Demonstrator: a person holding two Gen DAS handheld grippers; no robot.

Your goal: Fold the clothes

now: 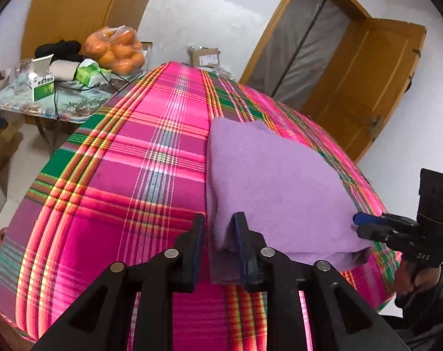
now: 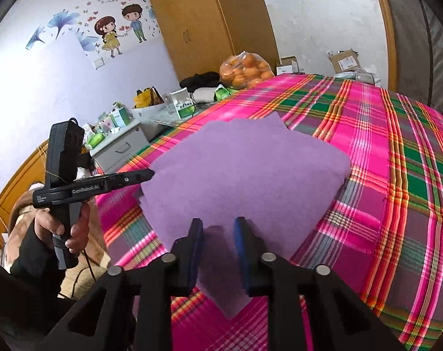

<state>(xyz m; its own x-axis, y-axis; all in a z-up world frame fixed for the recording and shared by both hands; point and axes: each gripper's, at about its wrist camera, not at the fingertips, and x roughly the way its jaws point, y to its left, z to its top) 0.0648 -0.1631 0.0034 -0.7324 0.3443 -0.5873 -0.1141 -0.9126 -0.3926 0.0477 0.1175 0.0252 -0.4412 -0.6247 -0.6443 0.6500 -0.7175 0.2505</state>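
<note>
A folded purple cloth (image 1: 274,181) (image 2: 245,169) lies in several layers on a pink plaid bedspread (image 1: 119,190) (image 2: 382,175). My left gripper (image 1: 219,225) is shut on the cloth's near left corner, and the thick layers fill the narrow gap between its fingers. In the right wrist view the left gripper (image 2: 149,174) meets the cloth's left edge. My right gripper (image 2: 218,228) is shut on the near right corner, and a point of cloth hangs below its fingers. In the left wrist view the right gripper (image 1: 357,225) pinches the cloth's right edge.
A side table (image 1: 75,108) beyond the bed holds a bag of oranges (image 1: 116,49) (image 2: 245,70), small boxes and dark clothing. A white drawer cabinet (image 2: 119,146) stands left of the bed. A wooden door (image 1: 362,82) stands open behind. A hand (image 2: 60,225) holds the left gripper's handle.
</note>
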